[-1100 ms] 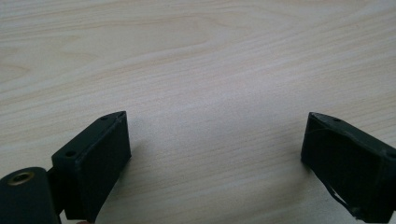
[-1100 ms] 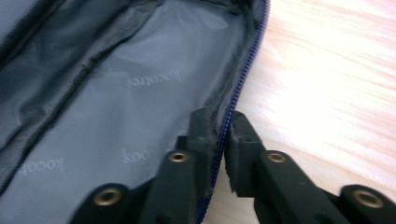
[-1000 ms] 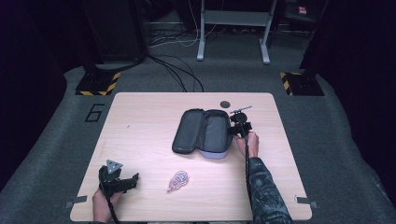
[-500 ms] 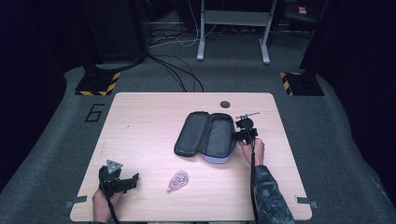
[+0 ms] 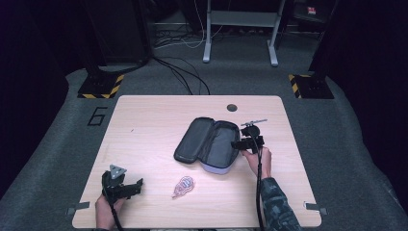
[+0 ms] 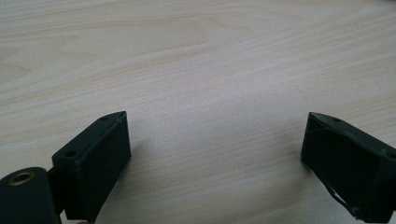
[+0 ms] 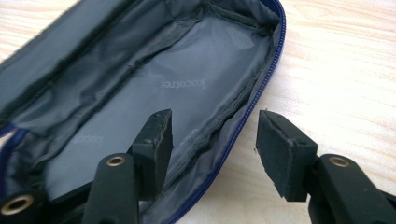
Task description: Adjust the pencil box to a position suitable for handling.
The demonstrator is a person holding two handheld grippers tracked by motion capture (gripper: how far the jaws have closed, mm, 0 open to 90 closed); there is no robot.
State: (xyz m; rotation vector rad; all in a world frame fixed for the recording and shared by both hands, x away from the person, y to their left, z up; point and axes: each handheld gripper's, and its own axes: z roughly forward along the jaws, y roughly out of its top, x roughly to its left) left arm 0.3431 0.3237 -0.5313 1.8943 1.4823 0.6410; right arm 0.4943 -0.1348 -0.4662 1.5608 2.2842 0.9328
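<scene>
The open pouch (image 5: 208, 144) lies right of centre on the pale wood counter (image 5: 144, 125); its far pocket is shadowed. The right claw (image 7: 212, 140), jaws just opening, straddles the pouch rim without gripping. The left claw (image 6: 215, 149) gapes empty. Grey carpet (image 5: 57, 144) surrounds the counter.

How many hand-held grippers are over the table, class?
2. The left hand-held gripper sits at the table's near-left corner; the right hand-held gripper is at the open case's right edge.

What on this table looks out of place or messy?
Nothing is spilled or damaged. The grey fabric zip case lies open at an angle to the table's edges, and a small coiled pinkish cable sits loose on the light wooden table.
</scene>
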